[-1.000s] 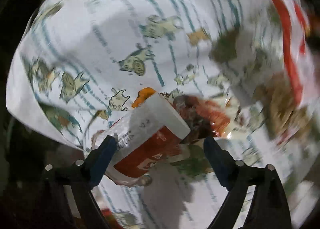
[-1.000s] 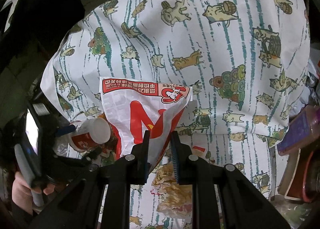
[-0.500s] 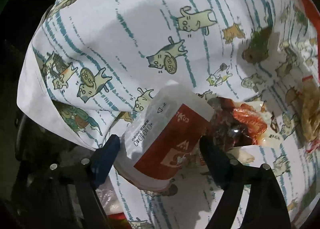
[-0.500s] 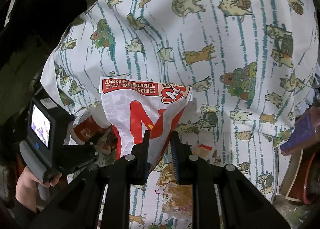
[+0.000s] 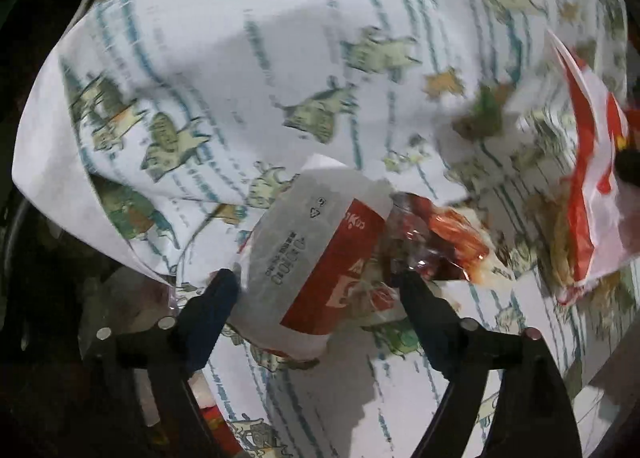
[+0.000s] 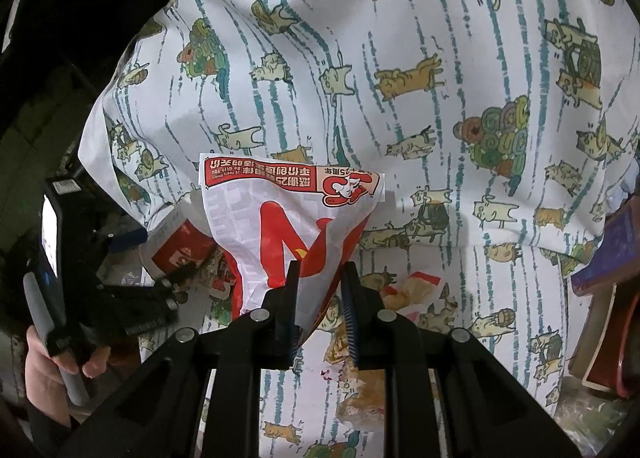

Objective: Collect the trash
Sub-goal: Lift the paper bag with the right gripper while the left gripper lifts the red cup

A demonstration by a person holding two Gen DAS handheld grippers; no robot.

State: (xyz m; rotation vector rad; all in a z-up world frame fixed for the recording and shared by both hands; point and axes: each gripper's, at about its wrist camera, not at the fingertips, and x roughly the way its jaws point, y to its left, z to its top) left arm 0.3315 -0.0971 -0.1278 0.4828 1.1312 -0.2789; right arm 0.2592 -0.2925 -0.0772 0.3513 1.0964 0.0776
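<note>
Left to right. Left gripper (image 5: 316, 290): jaws stand wide around a red-and-white paper cup (image 5: 316, 258) lying on its side near the table's left edge; the left pad touches the cup wall, while the right pad's contact is hidden behind a crumpled clear wrapper (image 5: 436, 242) with red-orange residue, so a firm clamp cannot be confirmed. Whether the cup holds anything cannot be told; its mouth faces away. Risk, as a judgement: the cup is thin and tapered, so a squeeze across it may crush it or let it squirt out toward the table edge; any dregs would spill onto the cat-print tablecloth (image 5: 248, 70). The wrapper just beside the right jaw could get pinched along with it and smear. Centre: right gripper (image 6: 319, 312) is clamped on the lower part of a red-and-white paper bag (image 6: 288, 226), which stands up from the jaws with its top closed; contents not visible. A one-corner pinch may tear or let the bag swing. Beneath it, greasy food paper (image 6: 360, 398) and scraps lie on the table. Far right: a purple box (image 6: 616, 246), partly cropped.
</note>
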